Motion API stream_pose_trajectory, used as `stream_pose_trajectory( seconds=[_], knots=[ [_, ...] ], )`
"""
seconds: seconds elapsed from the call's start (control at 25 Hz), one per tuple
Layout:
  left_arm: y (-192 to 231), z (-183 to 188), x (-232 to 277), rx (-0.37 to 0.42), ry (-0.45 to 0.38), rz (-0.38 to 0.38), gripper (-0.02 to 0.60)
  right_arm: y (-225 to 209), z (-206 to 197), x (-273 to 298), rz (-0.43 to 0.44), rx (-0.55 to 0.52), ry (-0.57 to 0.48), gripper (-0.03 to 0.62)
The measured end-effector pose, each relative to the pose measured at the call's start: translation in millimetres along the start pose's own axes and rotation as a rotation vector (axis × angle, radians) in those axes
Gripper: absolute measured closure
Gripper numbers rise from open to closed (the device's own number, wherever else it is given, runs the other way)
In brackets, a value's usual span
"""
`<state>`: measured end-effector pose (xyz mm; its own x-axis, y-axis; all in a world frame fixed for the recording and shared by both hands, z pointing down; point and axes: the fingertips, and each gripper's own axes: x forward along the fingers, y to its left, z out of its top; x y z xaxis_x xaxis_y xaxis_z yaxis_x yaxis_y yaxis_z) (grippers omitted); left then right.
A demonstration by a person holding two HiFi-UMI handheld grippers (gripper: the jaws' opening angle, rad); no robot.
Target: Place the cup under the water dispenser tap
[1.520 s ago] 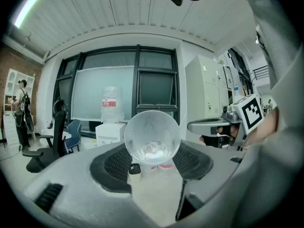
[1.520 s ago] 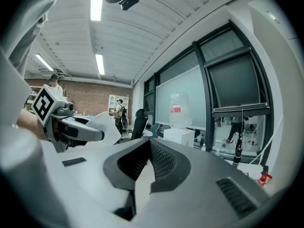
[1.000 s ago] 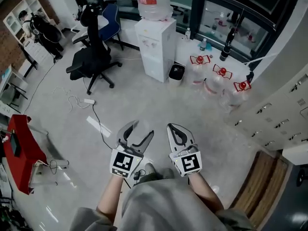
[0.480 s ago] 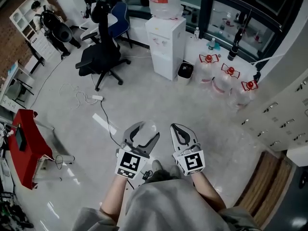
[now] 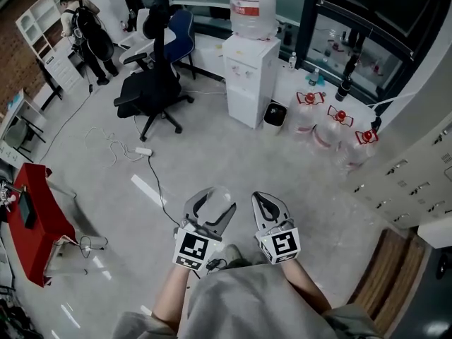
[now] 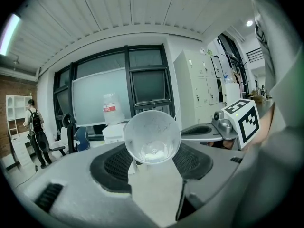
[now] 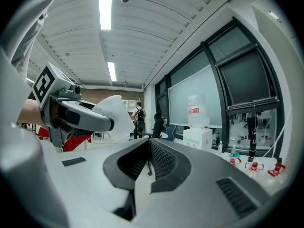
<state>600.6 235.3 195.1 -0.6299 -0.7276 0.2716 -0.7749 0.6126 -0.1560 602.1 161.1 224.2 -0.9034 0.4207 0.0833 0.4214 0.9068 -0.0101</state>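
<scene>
Cup (image 6: 152, 137), clear plastic, is pinched between the wide-set jaws of the left gripper (image 5: 212, 203), held low. Right gripper (image 5: 263, 203) is empty, jaws pressed together. Water dispenser (image 5: 248, 80) stands well apart, across the floor.

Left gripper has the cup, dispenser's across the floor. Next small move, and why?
Probably carry it forward toward the water dispenser. The left gripper is shut on the cup, but a stretch of floor lies between them, so placing looks out of reach.
</scene>
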Motion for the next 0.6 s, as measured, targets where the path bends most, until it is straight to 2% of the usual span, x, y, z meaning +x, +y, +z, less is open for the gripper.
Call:
stream_pose_trajectory(
  seconds=[0.24,0.6],
  knots=[
    [25,-12,-2,-0.017,0.0,-0.002,0.314,19,-6,15,-0.019,-0.016,0.032,0.583],
    [45,-31,32,-0.055,0.022,-0.03,0.308,-1,-21,43,-0.044,-0.015,0.071,0.583]
  ],
)
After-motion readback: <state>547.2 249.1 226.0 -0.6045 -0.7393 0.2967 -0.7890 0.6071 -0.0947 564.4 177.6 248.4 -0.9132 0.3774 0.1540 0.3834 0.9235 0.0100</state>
